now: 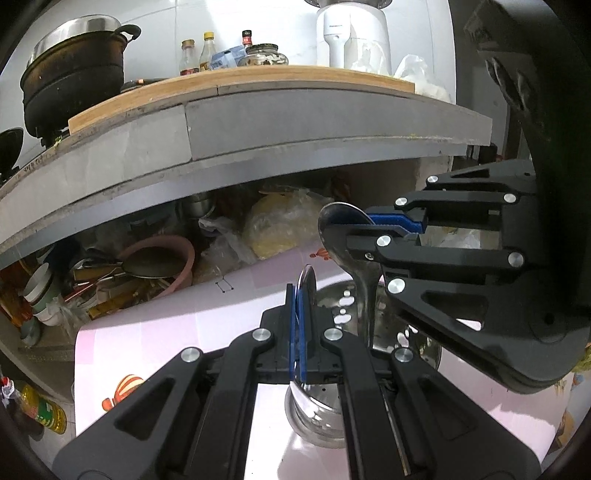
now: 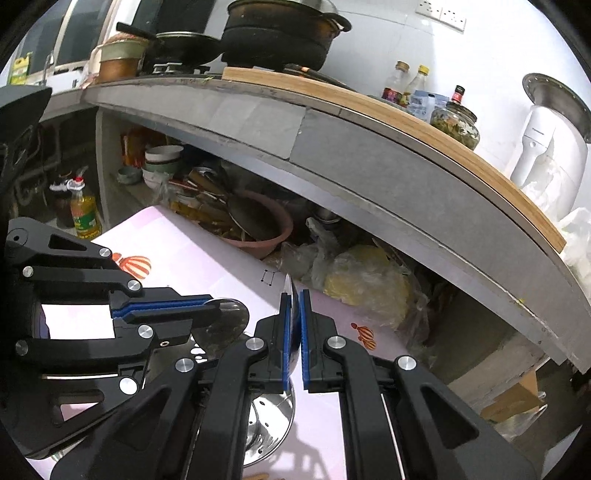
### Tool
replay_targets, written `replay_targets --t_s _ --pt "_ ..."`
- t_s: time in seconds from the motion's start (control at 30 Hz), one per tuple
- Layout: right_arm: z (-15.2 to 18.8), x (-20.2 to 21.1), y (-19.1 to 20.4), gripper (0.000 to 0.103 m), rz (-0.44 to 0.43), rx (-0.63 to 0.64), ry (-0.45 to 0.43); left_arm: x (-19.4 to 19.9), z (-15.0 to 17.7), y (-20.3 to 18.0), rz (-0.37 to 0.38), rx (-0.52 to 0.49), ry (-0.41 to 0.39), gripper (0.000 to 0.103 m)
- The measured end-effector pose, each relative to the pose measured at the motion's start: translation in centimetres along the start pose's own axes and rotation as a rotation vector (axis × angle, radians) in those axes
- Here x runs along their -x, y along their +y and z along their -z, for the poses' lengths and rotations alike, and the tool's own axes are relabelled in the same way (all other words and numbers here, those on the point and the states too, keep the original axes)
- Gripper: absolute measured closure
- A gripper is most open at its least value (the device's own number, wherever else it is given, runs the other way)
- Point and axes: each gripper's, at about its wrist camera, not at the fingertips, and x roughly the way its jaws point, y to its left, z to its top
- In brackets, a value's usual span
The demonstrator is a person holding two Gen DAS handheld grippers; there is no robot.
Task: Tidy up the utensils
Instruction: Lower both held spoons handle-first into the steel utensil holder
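Note:
In the left wrist view my left gripper (image 1: 300,295) is shut on a steel spoon (image 1: 308,277) seen edge-on, its bowl sticking out past the fingertips. Under it stands a perforated steel utensil holder (image 1: 317,424) on the pink table cover (image 1: 166,332). My right gripper (image 1: 364,227) reaches in from the right, shut on a second, larger steel spoon (image 1: 338,221) whose handle hangs down toward the holder. The right wrist view shows the right gripper (image 2: 294,299) pinching that spoon (image 2: 290,288) edge-on, the left gripper (image 2: 210,304) holding its spoon (image 2: 229,317) just to the left, and the holder (image 2: 269,417) beneath both.
A grey counter ledge (image 1: 295,122) overhangs the far side, with a black pot (image 1: 74,70), bottles and a white appliance (image 1: 351,33) on top. The shelf under it is packed with a pink basin (image 1: 177,266), stacked bowls and plastic bags (image 1: 277,229). An oil bottle (image 2: 85,214) stands at the left.

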Motion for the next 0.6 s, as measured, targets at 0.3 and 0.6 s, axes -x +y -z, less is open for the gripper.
replay_targets --t_s 0.3,0.6 --pt "0.4 -0.2 -0.4 0.098 -0.048 -0.035 0.012 -0.4 0.9 0.0 0.004 -0.003 0.025 0.102" --pt "0.9 -0.5 -0.4 0.098 -0.084 -0.063 0.025 -0.7 1.2 -0.2 0.002 -0.002 0.038 0.102"
